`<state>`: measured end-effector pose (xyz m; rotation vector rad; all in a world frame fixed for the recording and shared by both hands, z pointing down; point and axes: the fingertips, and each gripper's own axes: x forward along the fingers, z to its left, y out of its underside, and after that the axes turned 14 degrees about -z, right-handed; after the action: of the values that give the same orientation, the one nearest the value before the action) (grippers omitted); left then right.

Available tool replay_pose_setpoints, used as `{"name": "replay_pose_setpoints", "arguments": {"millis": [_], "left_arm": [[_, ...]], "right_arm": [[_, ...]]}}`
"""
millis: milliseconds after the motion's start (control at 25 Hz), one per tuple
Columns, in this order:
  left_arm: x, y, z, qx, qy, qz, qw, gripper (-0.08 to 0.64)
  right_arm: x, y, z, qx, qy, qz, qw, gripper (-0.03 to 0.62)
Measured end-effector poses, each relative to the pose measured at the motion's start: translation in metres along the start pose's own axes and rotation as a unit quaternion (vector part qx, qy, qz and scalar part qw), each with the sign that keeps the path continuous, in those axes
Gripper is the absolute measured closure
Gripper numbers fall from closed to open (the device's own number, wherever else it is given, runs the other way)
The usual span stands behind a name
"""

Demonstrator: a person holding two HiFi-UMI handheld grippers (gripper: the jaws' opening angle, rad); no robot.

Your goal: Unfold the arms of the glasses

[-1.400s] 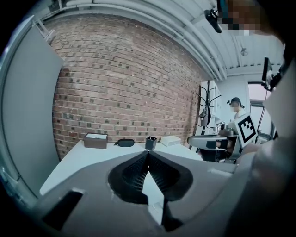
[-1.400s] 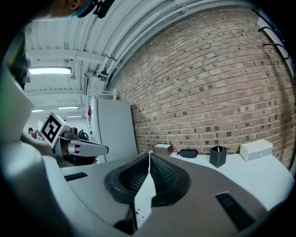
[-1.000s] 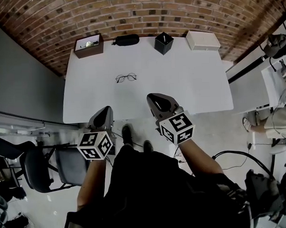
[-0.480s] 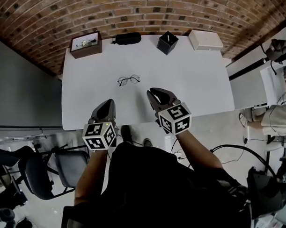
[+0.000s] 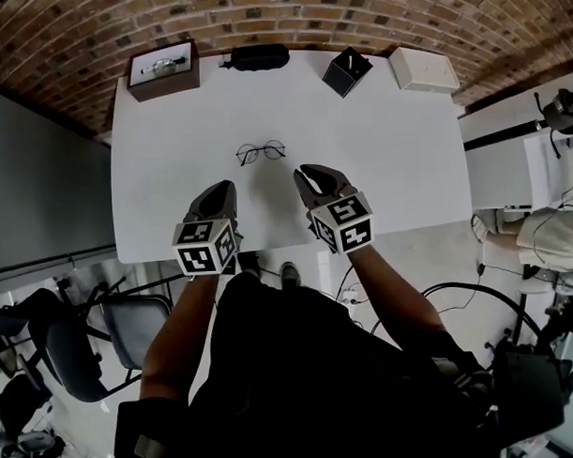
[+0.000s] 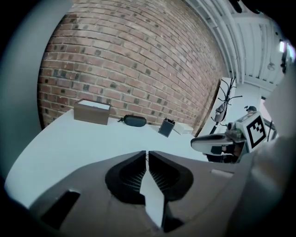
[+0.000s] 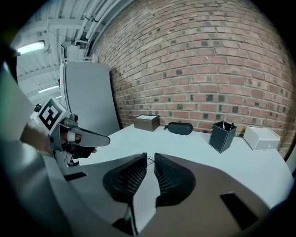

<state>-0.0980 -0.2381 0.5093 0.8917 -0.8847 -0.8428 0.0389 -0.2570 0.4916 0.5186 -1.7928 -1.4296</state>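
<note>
Two hand-held grippers over the near part of the white table, left gripper and right gripper side by side, jaws of each pressed together with nothing between. Just beyond the tips and between them, touching neither, glasses flat on the table. Along the far edge, left to right: brown box, black case, black pen holder, white box.

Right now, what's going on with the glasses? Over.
Left gripper, right gripper: jaws shut, empty. Glasses on table ahead, untouched. Nothing in between.
</note>
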Motion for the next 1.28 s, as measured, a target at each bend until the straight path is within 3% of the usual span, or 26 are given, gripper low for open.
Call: {"name": "replay_pose_setpoints", "arguments": {"millis": [200, 360, 520, 640, 760, 960, 1280], "left_arm": [[0.019, 0.021, 0.014, 0.007, 0.012, 0.034, 0.9993, 0.543], [0.033, 0.042, 0.026, -0.012, 0.015, 0.066, 0.9977, 0.465], [0.048, 0.058, 0.034, -0.001, 0.014, 0.092, 0.9956, 0.463], [0.061, 0.062, 0.037, 0.013, 0.019, 0.103, 0.9944, 0.463], [0.075, 0.068, 0.041, 0.024, 0.020, 0.117, 0.9926, 0.463], [0.093, 0.081, 0.045, -0.007, 0.025, 0.139, 0.9899, 0.463], [0.105, 0.101, 0.054, 0.015, 0.014, 0.160, 0.9870, 0.463]], "right_arm": [[0.027, 0.025, -0.007, -0.021, -0.006, 0.034, 0.999, 0.578], [0.044, 0.037, -0.016, -0.022, -0.001, 0.053, 0.998, 0.578], [0.058, 0.052, -0.018, -0.007, 0.003, 0.065, 0.998, 0.565], [0.069, 0.067, -0.020, -0.002, 0.002, 0.081, 0.997, 0.515], [0.079, 0.081, -0.027, -0.003, 0.011, 0.095, 0.995, 0.515], [0.094, 0.101, -0.037, -0.007, 0.018, 0.110, 0.994, 0.515], [0.104, 0.120, -0.047, -0.021, 0.019, 0.131, 0.991, 0.517]]}}
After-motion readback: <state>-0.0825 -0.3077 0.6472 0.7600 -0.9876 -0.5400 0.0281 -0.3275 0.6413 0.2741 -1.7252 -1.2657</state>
